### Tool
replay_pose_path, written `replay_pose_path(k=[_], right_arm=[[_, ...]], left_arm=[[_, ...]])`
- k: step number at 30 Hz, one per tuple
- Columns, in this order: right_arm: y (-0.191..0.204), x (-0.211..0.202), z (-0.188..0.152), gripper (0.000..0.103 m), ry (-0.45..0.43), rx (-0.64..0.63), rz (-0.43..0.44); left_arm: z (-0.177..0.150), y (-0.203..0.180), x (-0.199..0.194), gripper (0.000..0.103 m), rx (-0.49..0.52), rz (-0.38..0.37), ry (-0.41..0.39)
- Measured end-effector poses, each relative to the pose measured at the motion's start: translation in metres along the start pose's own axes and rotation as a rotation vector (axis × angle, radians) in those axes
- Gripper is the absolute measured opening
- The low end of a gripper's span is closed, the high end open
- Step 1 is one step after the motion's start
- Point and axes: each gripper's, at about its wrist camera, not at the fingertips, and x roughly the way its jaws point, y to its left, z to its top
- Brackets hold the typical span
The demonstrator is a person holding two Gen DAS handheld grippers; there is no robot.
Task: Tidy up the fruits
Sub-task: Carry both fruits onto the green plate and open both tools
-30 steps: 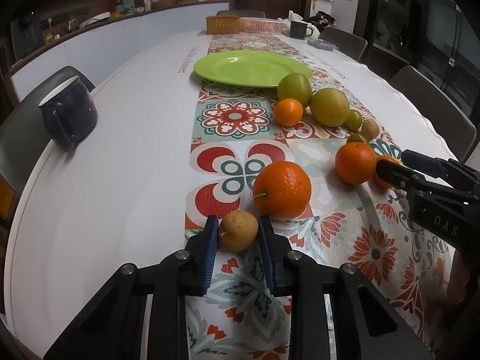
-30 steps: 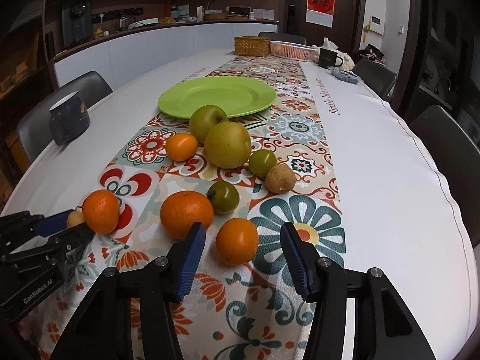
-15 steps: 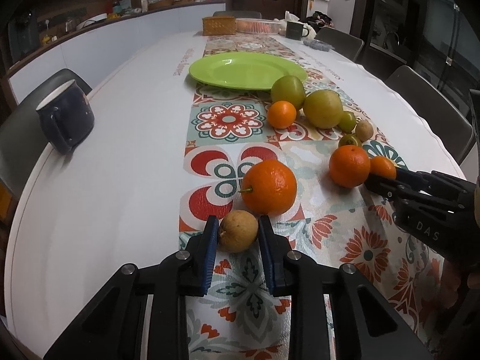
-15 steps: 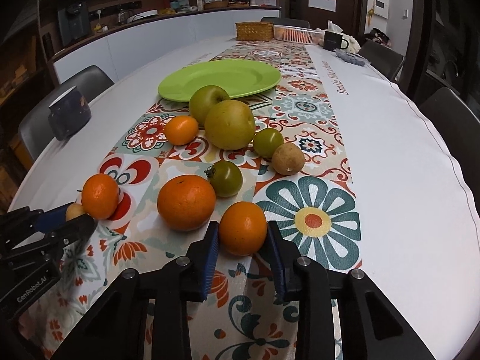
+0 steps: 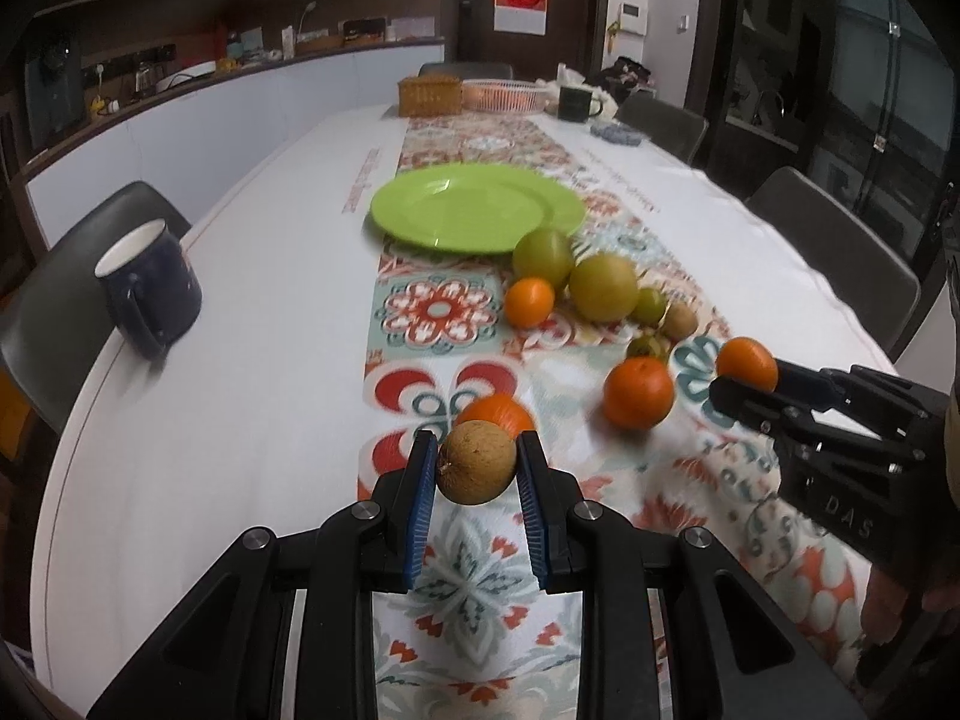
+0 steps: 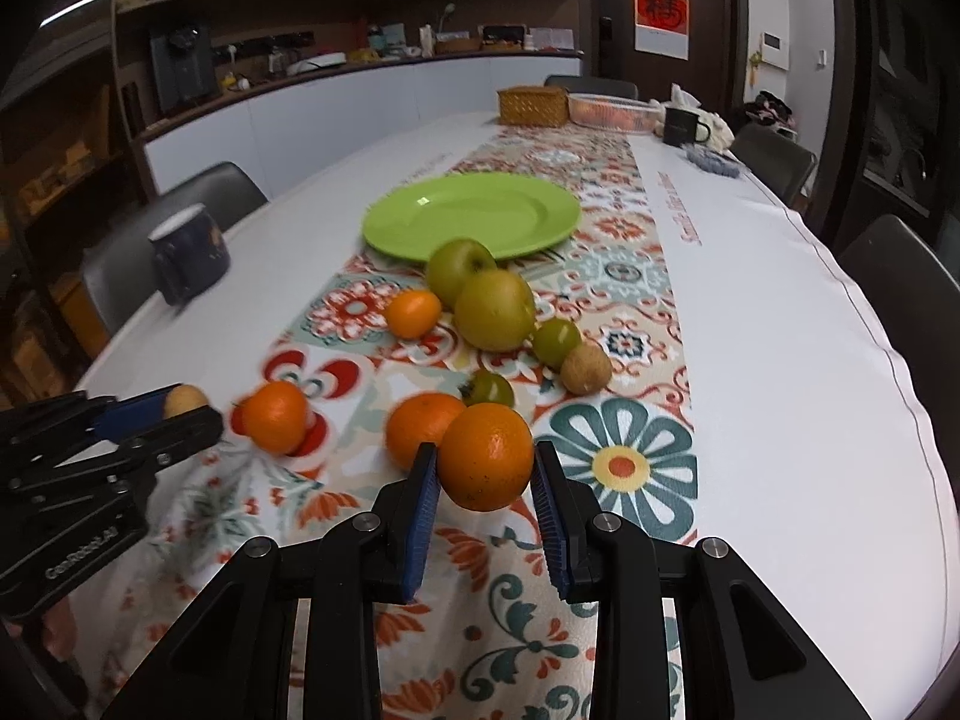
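Note:
My left gripper (image 5: 477,468) is shut on a small brown fruit (image 5: 477,461) and holds it above the patterned runner. My right gripper (image 6: 485,468) is shut on an orange (image 6: 486,456), also raised; it shows at the right in the left wrist view (image 5: 746,363). A green plate (image 5: 477,207) lies farther along the runner, also in the right wrist view (image 6: 473,213). Loose fruit lies between: two oranges (image 6: 275,425) (image 6: 420,425), a small orange (image 6: 411,313), a green apple (image 6: 459,270), a pear (image 6: 495,309), green fruits (image 6: 558,341) (image 6: 492,389) and a brown fruit (image 6: 586,368).
A dark blue mug (image 5: 150,288) stands near the table's left edge. A wicker basket (image 5: 430,95), a pink tray (image 5: 501,95) and a dark mug (image 5: 573,103) stand at the far end. Chairs surround the white table (image 5: 270,276).
Both grippers have lifted their fruit off the runner and tilted up. The right gripper closed on the orange about half a second ago.

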Motion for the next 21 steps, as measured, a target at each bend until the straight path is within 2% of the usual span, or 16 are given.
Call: replay_pose_path(k=[10, 21], right_arm=[[-0.005, -0.005, 0.045, 0.032, -0.030, 0.004, 0.071], [-0.015, 0.027, 0.109, 0.032, -0.040, 0.025, 0.103]], left_arm=[[0.045, -0.005, 0.000, 0.027, 0.020, -0.026, -0.052], [0.112, 0.005, 0.031, 0.027, 0.033, -0.036, -0.073]])
